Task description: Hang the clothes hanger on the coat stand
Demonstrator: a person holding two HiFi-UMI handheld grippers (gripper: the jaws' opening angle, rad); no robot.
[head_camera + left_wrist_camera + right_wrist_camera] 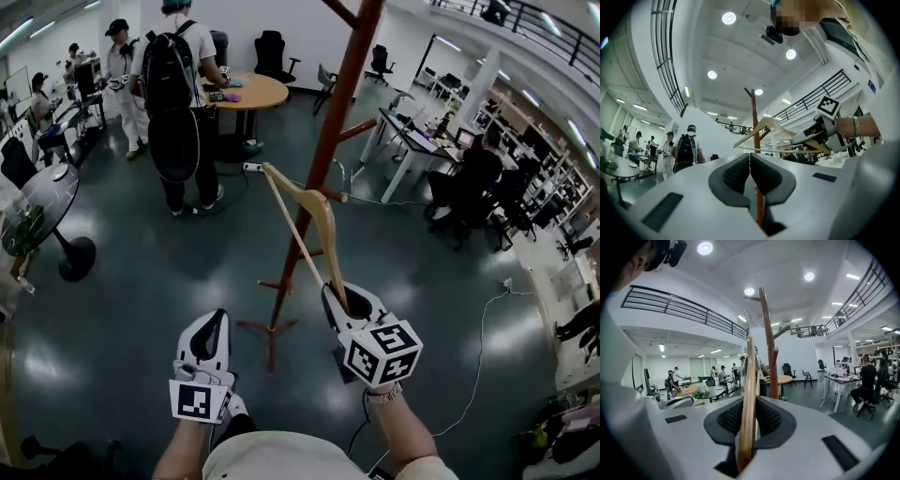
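A wooden clothes hanger (314, 220) is raised in front of me, one end clamped in my right gripper (343, 300), which is shut on it. Its far end and metal hook (339, 174) reach up close to the brown coat stand (330, 131), beside a short side peg. In the right gripper view the hanger's bar (748, 394) runs up between the pads, with the stand's pole (769, 348) just behind it. My left gripper (216, 323) hovers lower left, shut and empty. Its own view shows the hanger (764, 127), the stand (753, 119) and the right gripper (816, 135) ahead.
The stand's feet (270, 330) spread on the dark floor. A person with a backpack (178, 84) stands by a round wooden table (246, 92) beyond. Desks with a seated person (473, 183) are at right, a round glass table (42, 202) at left. A cable (478, 347) trails at right.
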